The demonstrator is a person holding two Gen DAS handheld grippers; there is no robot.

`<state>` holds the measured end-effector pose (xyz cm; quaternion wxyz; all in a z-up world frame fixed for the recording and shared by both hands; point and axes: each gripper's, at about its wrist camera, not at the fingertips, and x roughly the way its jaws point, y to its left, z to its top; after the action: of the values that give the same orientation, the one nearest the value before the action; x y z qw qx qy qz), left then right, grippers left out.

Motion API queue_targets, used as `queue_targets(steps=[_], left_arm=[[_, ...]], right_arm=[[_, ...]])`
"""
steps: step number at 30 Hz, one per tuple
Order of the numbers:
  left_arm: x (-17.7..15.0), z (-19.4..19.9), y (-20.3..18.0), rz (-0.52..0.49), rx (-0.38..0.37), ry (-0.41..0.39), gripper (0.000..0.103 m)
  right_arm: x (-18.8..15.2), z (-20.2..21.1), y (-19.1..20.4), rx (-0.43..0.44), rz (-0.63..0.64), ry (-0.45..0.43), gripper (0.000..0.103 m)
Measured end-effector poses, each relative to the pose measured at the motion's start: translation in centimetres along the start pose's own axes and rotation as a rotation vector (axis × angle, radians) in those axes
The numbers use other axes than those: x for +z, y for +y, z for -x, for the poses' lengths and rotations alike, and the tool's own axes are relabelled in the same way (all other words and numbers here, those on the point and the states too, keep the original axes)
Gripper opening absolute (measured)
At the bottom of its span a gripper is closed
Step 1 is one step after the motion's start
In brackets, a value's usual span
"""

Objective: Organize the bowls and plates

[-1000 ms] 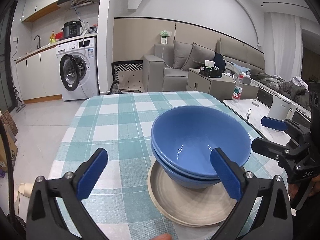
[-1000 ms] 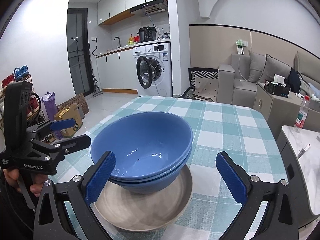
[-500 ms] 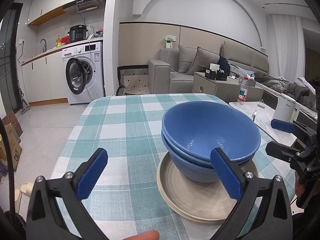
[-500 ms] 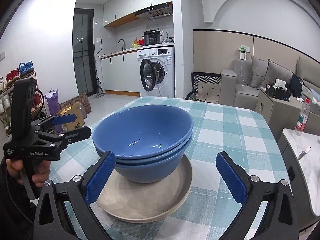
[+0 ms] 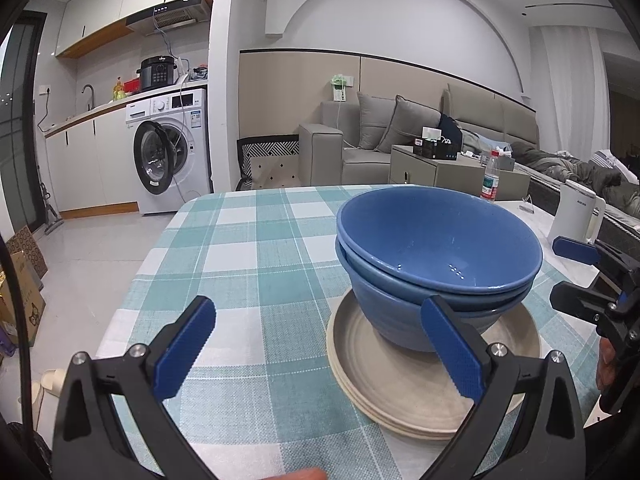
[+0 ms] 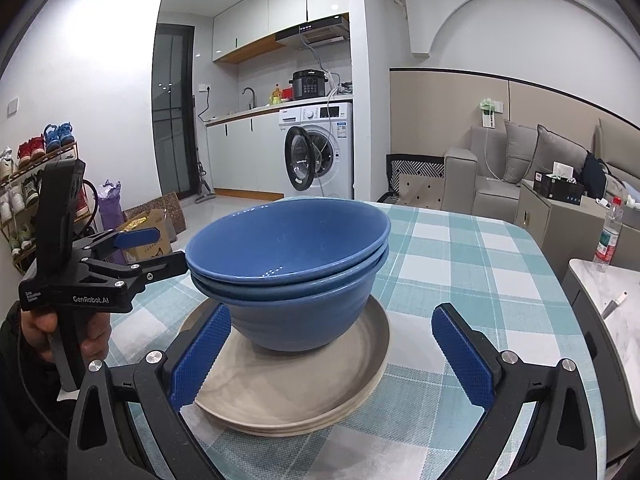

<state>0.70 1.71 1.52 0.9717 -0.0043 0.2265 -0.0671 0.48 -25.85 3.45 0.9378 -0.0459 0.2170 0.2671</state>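
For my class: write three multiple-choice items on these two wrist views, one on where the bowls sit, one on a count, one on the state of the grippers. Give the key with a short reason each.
1. Where do the blue bowls sit?
A. On the beige plates
B. On the bare tablecloth
C. Inside the washing machine

2. How many blue bowls are nested?
A. One
B. Two
C. Four

3. What state are the left gripper and right gripper in?
A. Both shut on a bowl
B. One open, one shut on a plate
C. Both open, holding nothing

Key:
1 A: the lower bowl's base rests on the top plate, which lies on the checked tablecloth.
2 B: two rims show, one just above the other.
3 C: each gripper's blue pads stand wide apart, and neither pair closes on anything.
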Motion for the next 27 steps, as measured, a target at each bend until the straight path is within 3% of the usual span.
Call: queue_targets(steps=[12,27], left_arm=[[-0.9,-0.2,0.5,0.006,0.028,-0.043,0.103],[-1.2,0.5,0.9,0.015,-0.036,-0.09,0.103]], right_arm=[[-0.9,-0.5,-0.3,0.005,-0.005,-0.023,0.102],[-1.0,0.1,-0.1,0.025,0.013,-0.054,0.102]])
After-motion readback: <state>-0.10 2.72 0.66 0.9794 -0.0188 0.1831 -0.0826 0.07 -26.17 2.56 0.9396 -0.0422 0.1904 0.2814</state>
